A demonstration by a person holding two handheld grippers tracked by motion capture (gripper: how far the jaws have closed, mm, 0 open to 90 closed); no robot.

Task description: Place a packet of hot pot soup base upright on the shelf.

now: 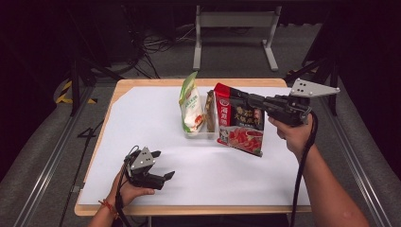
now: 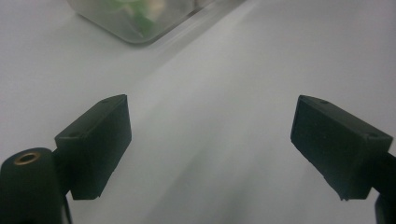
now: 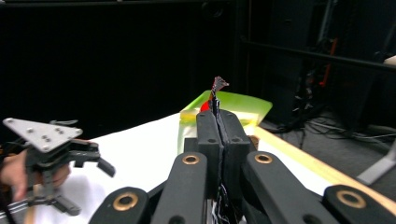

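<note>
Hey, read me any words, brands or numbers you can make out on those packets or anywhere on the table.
Red packet, held by the right gripper: large Chinese characters, too blurred to read.
Green and white packet in the clear bin: print too small to read.
Nothing else carries legible text.

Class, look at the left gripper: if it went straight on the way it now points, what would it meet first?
Probably the clear plastic box. The left gripper is open over the white sheet, with bare sheet between its jaws and the box beyond. Depth is unclear, and pointing slightly downward it may touch the sheet first.
</note>
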